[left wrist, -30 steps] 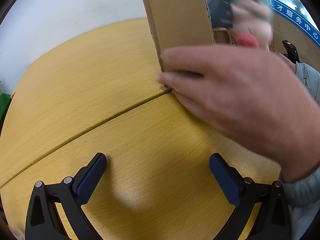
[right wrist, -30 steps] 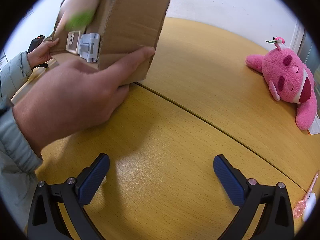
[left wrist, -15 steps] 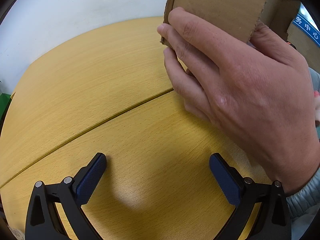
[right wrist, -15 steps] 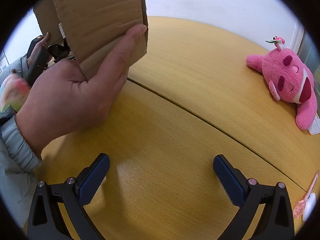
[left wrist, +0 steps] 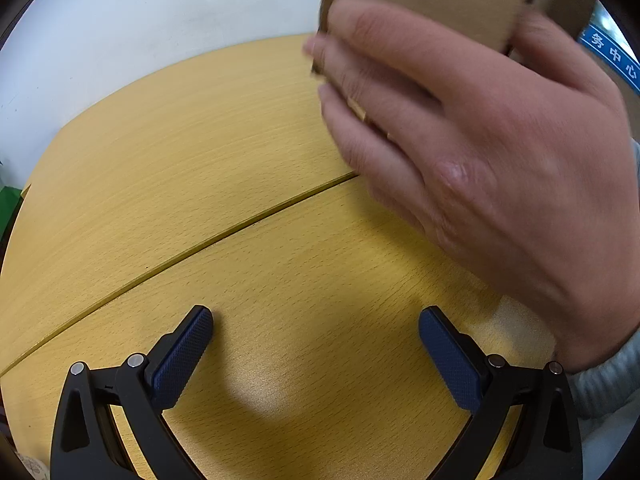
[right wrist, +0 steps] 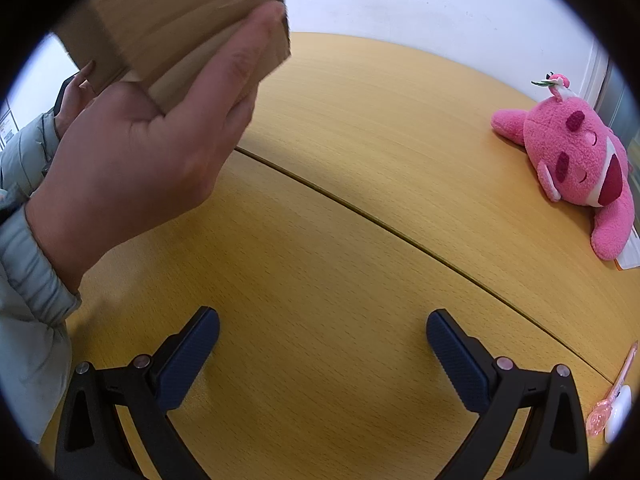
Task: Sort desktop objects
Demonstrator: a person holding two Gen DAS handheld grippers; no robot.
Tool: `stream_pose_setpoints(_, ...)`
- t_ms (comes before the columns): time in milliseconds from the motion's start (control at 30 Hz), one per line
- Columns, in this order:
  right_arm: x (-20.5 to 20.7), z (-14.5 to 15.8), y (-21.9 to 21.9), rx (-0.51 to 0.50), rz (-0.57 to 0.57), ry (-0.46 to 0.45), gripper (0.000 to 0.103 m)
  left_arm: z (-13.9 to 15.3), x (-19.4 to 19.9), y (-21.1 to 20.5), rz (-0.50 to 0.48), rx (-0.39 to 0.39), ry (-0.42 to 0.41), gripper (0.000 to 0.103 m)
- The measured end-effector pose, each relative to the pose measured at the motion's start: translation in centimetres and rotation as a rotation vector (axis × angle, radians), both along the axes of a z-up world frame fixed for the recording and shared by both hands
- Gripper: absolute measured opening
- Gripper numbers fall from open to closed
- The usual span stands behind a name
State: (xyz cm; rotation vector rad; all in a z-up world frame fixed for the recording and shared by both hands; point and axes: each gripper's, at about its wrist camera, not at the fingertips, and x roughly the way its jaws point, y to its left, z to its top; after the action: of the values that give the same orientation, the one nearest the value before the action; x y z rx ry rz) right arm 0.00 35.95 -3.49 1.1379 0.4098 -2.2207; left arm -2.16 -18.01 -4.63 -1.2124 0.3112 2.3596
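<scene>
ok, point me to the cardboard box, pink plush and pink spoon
cardboard box [right wrist: 180,12], right wrist view, its broad side face
pink plush [right wrist: 576,152], right wrist view, middle of its face
pink spoon [right wrist: 599,416], right wrist view, its bowl

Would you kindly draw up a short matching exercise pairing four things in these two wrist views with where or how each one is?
Things:
1. cardboard box
2. pink plush toy
3. pink spoon
4. right gripper

States:
A. lying on the table at the far right
B. open, nothing between its fingers
C. held up off the table by a bare hand
D. at the table's near right edge

Pairs: 1-C, 2-A, 3-D, 4-B
</scene>
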Motion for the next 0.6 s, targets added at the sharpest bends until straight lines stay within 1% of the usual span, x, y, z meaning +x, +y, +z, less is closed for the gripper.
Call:
stream_pose_setpoints(200,0.6,0.3,-0.2,0.0,0.0,0.0,0.103,0.5,-0.4,0.1,0.0,0.0,0.0,0.103)
stream_pose_setpoints(400,0.4,0.5,-0.2,0.0,0.0,0.0,0.103,1.0,-0.9,0.3,0.0,0.0,0.0,0.103)
stream_pose_setpoints(600,1.0,0.8,-0.2,0.0,0.0,0.0,0.103,1.3,-0.8,0.3,0.0,-0.001,0.001,0.103)
